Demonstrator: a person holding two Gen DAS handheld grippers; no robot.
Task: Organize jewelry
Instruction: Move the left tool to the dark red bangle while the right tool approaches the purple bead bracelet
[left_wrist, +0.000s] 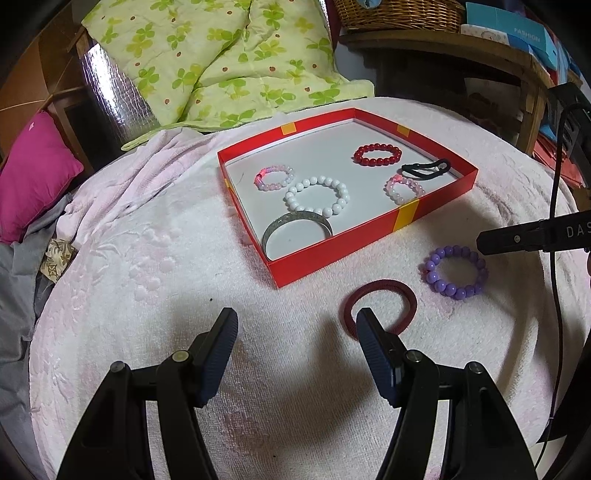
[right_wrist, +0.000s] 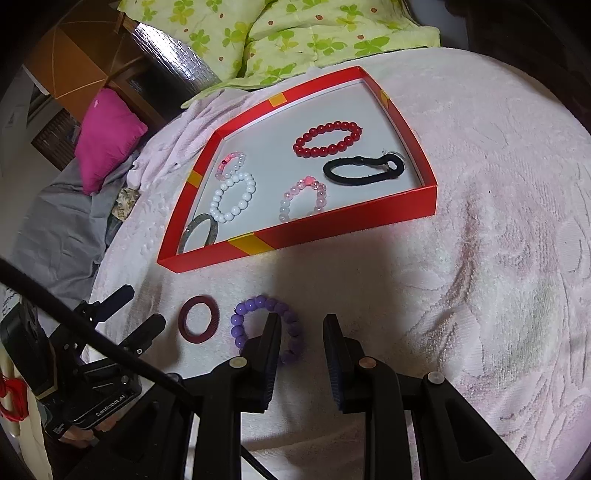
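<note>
A red tray (left_wrist: 369, 236) (right_wrist: 332, 229) lies on the pale pink towel. In it are a red bead bracelet (left_wrist: 376, 153), a black hair tie (left_wrist: 424, 168), two pink bead bracelets, a white bead bracelet (left_wrist: 295, 201) and a silver bangle (left_wrist: 295, 218). In front of the tray lie a maroon hair tie (left_wrist: 384, 284) (right_wrist: 184, 321) and a purple bead bracelet (left_wrist: 460, 293) (right_wrist: 240, 317). My left gripper (left_wrist: 297, 321) (right_wrist: 136, 314) stands open and empty, its right finger over the maroon tie's near edge. My right gripper (right_wrist: 302, 325) is open by a narrow gap; its left finger covers the purple bracelet's right side, and nothing is pinched.
A green clover quilt (left_wrist: 229, 62) lies behind the tray and a magenta pillow (left_wrist: 33, 173) at the far left. A wicker basket (left_wrist: 399, 14) and blue boxes sit on a wooden shelf at the back right. A black cable (left_wrist: 554, 221) hangs on the right.
</note>
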